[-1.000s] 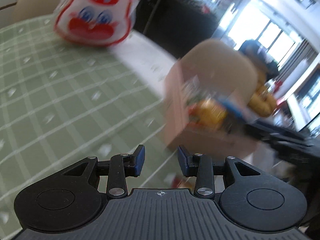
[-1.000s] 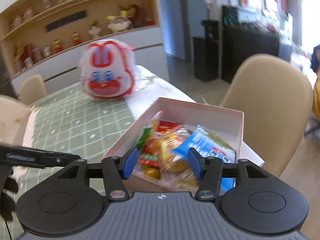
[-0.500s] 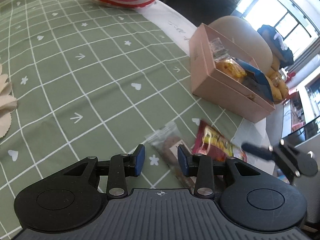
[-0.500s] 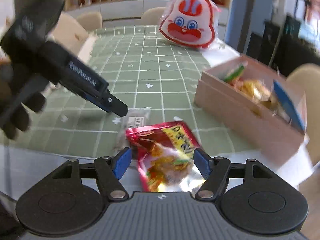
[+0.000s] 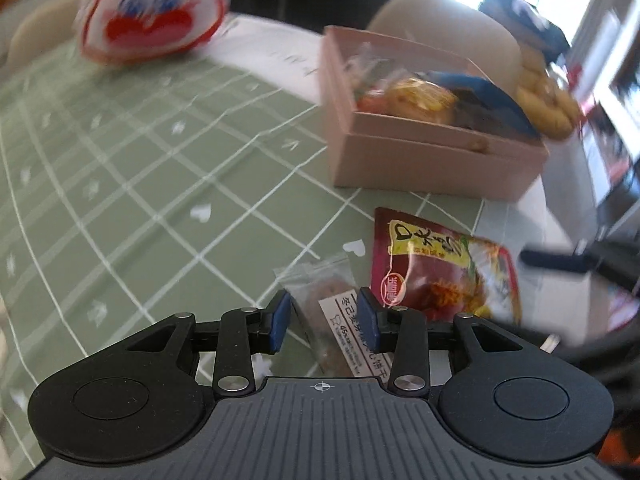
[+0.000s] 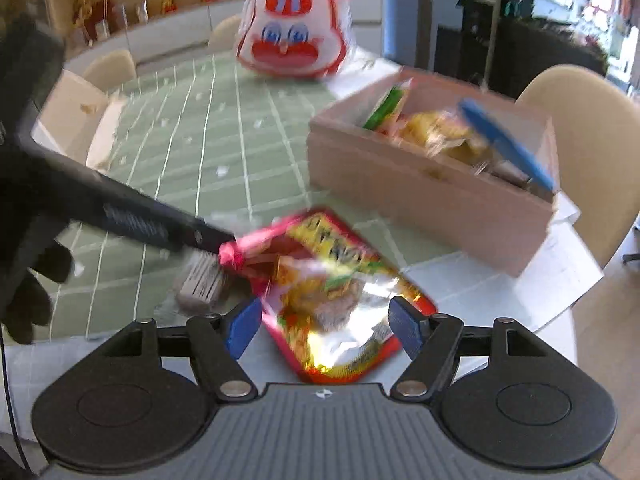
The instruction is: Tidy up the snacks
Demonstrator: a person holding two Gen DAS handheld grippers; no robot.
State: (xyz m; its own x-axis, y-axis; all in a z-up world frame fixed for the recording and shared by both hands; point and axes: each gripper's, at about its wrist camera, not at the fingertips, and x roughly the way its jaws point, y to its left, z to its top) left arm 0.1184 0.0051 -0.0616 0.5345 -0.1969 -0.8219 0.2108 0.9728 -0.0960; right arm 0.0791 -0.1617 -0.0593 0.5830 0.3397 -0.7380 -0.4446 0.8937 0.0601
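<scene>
While your left gripper [image 5: 323, 317] hangs low over the clear biscuit pack [image 5: 335, 322], its jaws stand parted with the pack's label showing between them, so nothing is pinched yet; you are lined up to take that pack by its long sides. Your right gripper [image 6: 324, 327] is spread wide as well, its fingers straddling the near end of the red pouch [image 6: 334, 292], which lies flat near the table's edge. From the right wrist view, one left finger [image 6: 160, 228] reaches to the pouch's pink corner; whether it touches is lost in blur.

Both loose snacks sit on the green cloth [image 5: 132, 184] just beside each other, the pack left of the pouch, and the pink box [image 5: 424, 152] stands a little beyond them, already holding several packets. That seems the reason for the two-handed approach: each hand claims one item and the box is near.

Likely risk: the pouch is slick and flat, so closing on its end may slide it toward the edge. The rabbit bag [image 6: 294, 32] sits well apart at the far side.
</scene>
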